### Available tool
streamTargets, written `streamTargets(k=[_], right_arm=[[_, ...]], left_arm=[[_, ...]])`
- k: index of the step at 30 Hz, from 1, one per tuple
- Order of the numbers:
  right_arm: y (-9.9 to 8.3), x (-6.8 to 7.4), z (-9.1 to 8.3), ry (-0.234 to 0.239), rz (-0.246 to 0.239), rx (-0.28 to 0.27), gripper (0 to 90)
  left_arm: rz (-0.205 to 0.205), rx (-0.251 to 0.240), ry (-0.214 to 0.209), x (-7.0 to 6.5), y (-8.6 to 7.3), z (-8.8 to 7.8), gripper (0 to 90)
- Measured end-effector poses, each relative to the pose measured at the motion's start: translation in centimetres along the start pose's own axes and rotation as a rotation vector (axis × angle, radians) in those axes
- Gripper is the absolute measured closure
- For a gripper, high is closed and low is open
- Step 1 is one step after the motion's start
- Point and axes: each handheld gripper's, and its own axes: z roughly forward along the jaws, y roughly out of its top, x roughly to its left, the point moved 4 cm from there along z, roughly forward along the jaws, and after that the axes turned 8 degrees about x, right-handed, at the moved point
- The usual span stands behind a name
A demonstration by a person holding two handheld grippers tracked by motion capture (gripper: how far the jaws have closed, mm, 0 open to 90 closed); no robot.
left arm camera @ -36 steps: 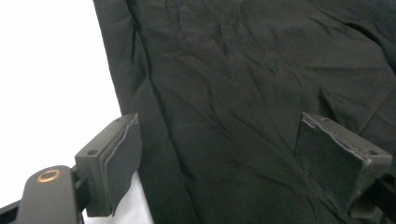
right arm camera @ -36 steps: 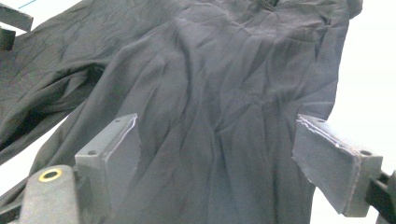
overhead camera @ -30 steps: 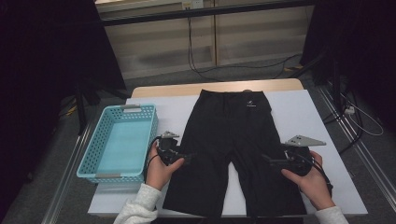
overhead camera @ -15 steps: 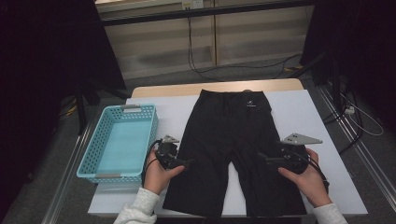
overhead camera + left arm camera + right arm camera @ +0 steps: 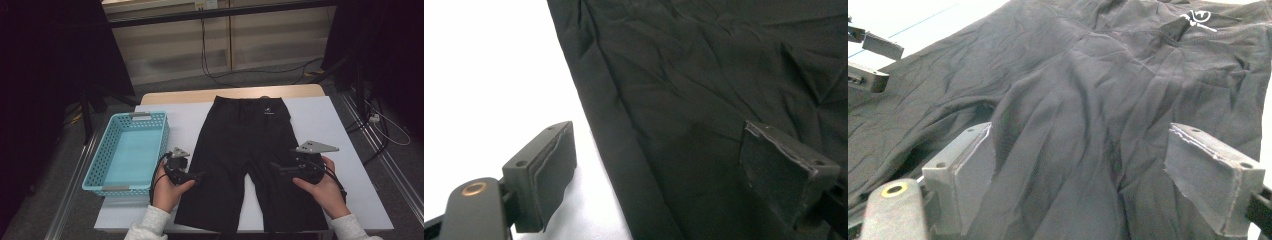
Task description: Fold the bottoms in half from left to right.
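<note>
A pair of plain black fabric shorts (image 5: 250, 160) carries a small white logo (image 5: 268, 112) near its waistband. It lies on a white tabletop (image 5: 325, 120). Left of the shorts sits a light-blue perforated plastic basket (image 5: 102, 167) with grey handles.

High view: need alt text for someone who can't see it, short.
Black shorts lie flat on a white table, waistband at the far edge. A person holds the left gripper at the shorts' left leg edge and the right gripper over the right leg, both with jaws open. A light blue basket sits at the left.
</note>
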Motion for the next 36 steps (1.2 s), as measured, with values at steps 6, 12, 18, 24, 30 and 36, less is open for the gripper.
streamTargets(k=[6, 12, 18, 24, 30, 36], right_arm=[[-0.10, -0.19, -0.01, -0.006, -0.001, 0.000, 13.2], [-0.15, -0.18, -0.02, -0.004, 0.001, 0.002, 13.4], [-0.09, 0.00, -0.03, 0.001, -0.004, 0.001, 13.5], [-0.13, 0.07, 0.02, 0.006, -0.005, 0.002, 13.5], [-0.19, 0.13, 0.09, 0.008, -0.003, 0.005, 13.5], [-0.23, 0.19, 0.00, 0.008, -0.006, 0.005, 13.6]], left_arm=[[-0.008, 0.005, 0.038, -0.18, -0.11, -0.09, 21.7], [-0.014, 0.009, 0.044, -0.08, -0.30, -0.41, 35.2], [-0.024, 0.023, 0.074, -0.19, -0.33, -0.59, 47.9], [-0.062, 0.015, 0.080, 0.05, -0.43, -0.75, 67.0], [-0.096, 0.016, 0.054, 0.04, -0.39, -0.77, 76.5], [-0.119, 0.026, 0.009, -0.16, -0.31, -0.73, 87.0]])
